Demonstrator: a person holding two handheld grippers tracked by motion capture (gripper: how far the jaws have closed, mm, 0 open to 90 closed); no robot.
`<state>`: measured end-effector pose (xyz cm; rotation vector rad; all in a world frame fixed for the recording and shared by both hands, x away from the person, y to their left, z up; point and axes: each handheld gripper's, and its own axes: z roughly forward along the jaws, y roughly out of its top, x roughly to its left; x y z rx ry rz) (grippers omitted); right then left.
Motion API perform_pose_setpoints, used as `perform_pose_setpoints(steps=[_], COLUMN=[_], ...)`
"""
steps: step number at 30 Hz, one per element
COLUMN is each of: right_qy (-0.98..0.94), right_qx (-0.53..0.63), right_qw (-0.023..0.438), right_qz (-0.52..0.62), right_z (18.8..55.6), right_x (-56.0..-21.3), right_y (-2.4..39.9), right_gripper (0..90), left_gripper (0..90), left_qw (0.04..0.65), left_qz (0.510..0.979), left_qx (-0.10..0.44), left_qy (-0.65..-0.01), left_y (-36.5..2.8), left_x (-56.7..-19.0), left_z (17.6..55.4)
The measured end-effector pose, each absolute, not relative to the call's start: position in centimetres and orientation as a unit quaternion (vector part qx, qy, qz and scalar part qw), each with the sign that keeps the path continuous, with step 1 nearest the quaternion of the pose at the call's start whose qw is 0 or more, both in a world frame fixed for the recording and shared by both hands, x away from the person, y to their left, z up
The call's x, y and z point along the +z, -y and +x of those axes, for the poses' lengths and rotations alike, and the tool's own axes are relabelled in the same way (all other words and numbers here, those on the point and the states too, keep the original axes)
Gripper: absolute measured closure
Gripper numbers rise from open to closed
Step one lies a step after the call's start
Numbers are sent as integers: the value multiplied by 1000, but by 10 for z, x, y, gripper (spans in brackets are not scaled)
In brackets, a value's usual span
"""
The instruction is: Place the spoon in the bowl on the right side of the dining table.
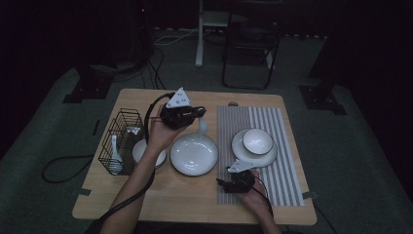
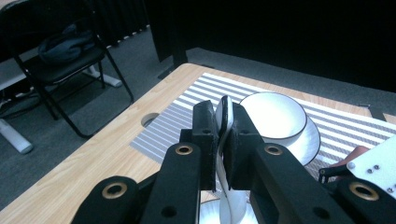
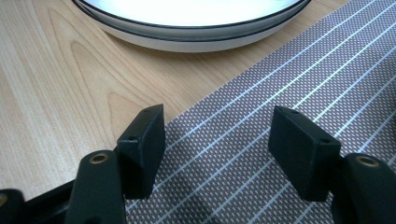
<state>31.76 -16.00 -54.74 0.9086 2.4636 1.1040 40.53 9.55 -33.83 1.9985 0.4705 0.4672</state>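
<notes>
left gripper (image 2: 223, 140): clamped on a white spoon (image 2: 225, 116), held up over the table (image 1: 195, 195)
spoon: above the far rim of the big plate (image 1: 194, 155), bowl end hanging down
right gripper (image 3: 219, 149): jaws wide, nothing between, low over the striped mat (image 3: 289, 93) edge

A: The high view is dim; the room beyond the pale wooden table (image 1: 185, 192) sinks into black, and detail is soft and grainy.

B: The gripper views are brighter. Overhead light glares on the wide white black-rimmed plate (image 3: 196, 21), and the near black jaws blur slightly in the left gripper view, with lines bending towards the edges.
</notes>
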Motion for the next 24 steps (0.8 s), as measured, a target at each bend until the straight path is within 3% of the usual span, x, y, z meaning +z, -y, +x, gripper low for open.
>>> perform_pose_setpoints(steps=[7, 14, 24], right_qy=[-858, -866, -873], right_qx=[383, 381, 376], right_qw=[142, 129, 133], right_qz=[312, 297, 280], right_z=[318, 318, 316], right_x=[-548, -548, -548], right_y=[160, 158, 157], right_gripper=[333, 216, 148], left_gripper=[849, 849, 848], left_qw=[498, 499, 508], left_qz=[825, 826, 823], left_qx=[188, 183, 179], left_qy=[-190, -188, -180], left_y=[-87, -82, -75], left_x=[-341, -343, -343], left_z=[408, 410, 413])
